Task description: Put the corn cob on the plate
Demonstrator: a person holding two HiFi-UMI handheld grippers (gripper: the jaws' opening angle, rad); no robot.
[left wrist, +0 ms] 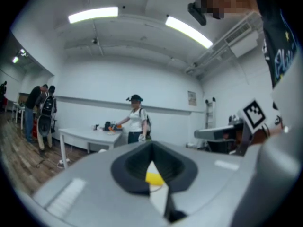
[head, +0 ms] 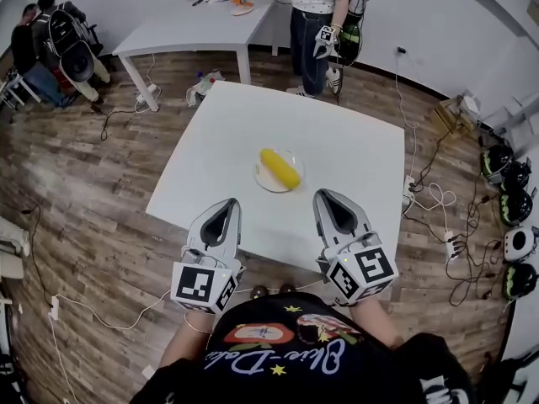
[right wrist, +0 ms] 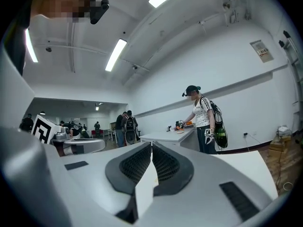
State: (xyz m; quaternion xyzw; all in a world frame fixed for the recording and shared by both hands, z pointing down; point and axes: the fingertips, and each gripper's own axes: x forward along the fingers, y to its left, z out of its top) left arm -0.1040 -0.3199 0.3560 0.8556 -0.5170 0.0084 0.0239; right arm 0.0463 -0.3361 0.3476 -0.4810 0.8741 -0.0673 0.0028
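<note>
The yellow corn cob [head: 280, 168] lies on a clear glass plate [head: 259, 176] at the middle of the white table [head: 345, 141]. Both grippers hover at the table's near edge, short of the plate, pointing level toward it. My left gripper [head: 231, 202] is shut with nothing in it, and so is my right gripper [head: 324, 194]. In the left gripper view the closed jaws [left wrist: 152, 148] leave a small gap below their tips, and the corn cob [left wrist: 154, 178] shows through it. The right gripper view shows the right gripper [right wrist: 152, 145] with its ribbed pads [right wrist: 135, 164] together and nothing held.
A person [head: 316, 19] stands just past the table's far edge, beside a second white table [head: 185, 28] bearing small items. Cables [head: 434, 200] and helmets [head: 505, 183] lie on the wooden floor to the right. More gear and people are at the far left [head: 59, 45].
</note>
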